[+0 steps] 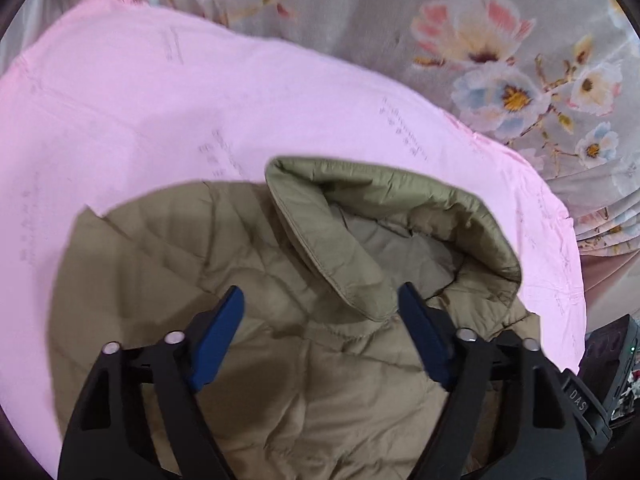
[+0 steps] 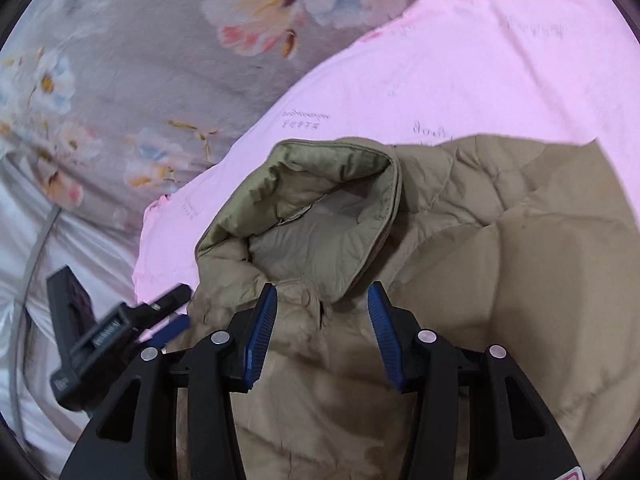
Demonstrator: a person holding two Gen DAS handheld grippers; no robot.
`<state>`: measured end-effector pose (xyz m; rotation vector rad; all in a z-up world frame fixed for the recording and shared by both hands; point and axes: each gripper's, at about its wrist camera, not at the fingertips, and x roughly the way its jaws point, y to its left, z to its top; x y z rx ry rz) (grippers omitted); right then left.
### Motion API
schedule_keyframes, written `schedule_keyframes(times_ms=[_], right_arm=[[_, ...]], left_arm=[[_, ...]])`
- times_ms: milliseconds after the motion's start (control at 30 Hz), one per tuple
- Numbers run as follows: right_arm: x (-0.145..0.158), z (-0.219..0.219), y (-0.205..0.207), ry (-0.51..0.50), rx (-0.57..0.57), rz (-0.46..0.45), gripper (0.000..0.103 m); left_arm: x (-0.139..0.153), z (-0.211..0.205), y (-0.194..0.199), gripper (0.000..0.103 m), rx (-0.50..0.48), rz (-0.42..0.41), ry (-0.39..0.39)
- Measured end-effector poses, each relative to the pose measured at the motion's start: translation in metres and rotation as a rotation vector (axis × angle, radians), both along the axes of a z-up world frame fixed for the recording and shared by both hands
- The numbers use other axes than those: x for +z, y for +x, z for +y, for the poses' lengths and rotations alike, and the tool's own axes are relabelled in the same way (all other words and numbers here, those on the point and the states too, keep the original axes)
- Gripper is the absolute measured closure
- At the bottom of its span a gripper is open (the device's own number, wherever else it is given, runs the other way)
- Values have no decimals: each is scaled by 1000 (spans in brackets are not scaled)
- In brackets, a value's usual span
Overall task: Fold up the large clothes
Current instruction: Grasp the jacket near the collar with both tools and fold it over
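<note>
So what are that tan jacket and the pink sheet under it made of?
The jacket looks like thin, smooth synthetic cloth with padding: stitched quilt lines and puffed panels, slight sheen. The pink sheet looks like soft matte woven cloth, perhaps cotton, with faint printed writing.

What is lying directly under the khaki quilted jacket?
The khaki quilted jacket lies on a pink printed sheet, which is spread over a grey floral bedcover. Whatever is under the jacket's middle is covered.

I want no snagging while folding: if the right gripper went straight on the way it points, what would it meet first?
Most likely the tan jacket's collar, which stands up just ahead of the open right gripper; depth is uncertain.
</note>
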<state>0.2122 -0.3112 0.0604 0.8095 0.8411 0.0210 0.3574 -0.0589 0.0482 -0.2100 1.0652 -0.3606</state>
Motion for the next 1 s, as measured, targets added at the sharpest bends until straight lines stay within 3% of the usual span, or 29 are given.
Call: schedule_keyframes(times_ms=[33,67,100,133,167,267,367,500,533,600,633,667,800,833,900,933,1000], right_arm=[[-4,-1,5,0,0,6,66],[-5,-1,8,-4,6,4,87],[-4,1,10,-25,21,2,96],[-1,2,11,-48,27,-3,98],[3,1,10,-62,29,-24,99],[24,5,-2,-150,43,-98,102],[26,11,-2,-289,59,-62,102],[6,5,-1,-266,75,-14,102],[7,3,-3,-250,72,-26,96],[11,-1,-7,-234,40,-50,72],[12,-4,-10,-217,23,-66,52],[15,-7,-11,-195,4,-83,48],[15,-3,5,-150,26,-79,48],[14,0,12,-152,37,-63,54],[7,7,23,-170,52,-18,91],[5,10,25,-166,61,-7,98],[12,11,12,-179,48,-66,99]], left_arm=[[-10,-4,3,48,-3,25,3],[-16,-6,4,65,-1,40,1],[-20,-6,4,78,-4,53,-5],[-24,-5,3,91,-8,70,-22],[-22,-3,1,95,-3,59,-29],[-9,5,-11,100,-17,-3,-27],[-17,3,-20,100,-32,-32,34],[-33,-4,-24,100,-35,-63,95],[-33,-5,-25,100,-36,-77,102],[-34,-6,-27,100,-37,-93,110],[-35,-7,-28,100,-37,-100,110],[-35,-5,-28,100,-37,-102,108],[-36,-5,-27,100,-35,-103,91],[-36,-5,-26,100,-35,-103,88],[-35,-4,-26,100,-34,-103,83],[-35,-3,-27,100,-34,-104,79],[-35,-1,-28,100,-35,-107,75]])
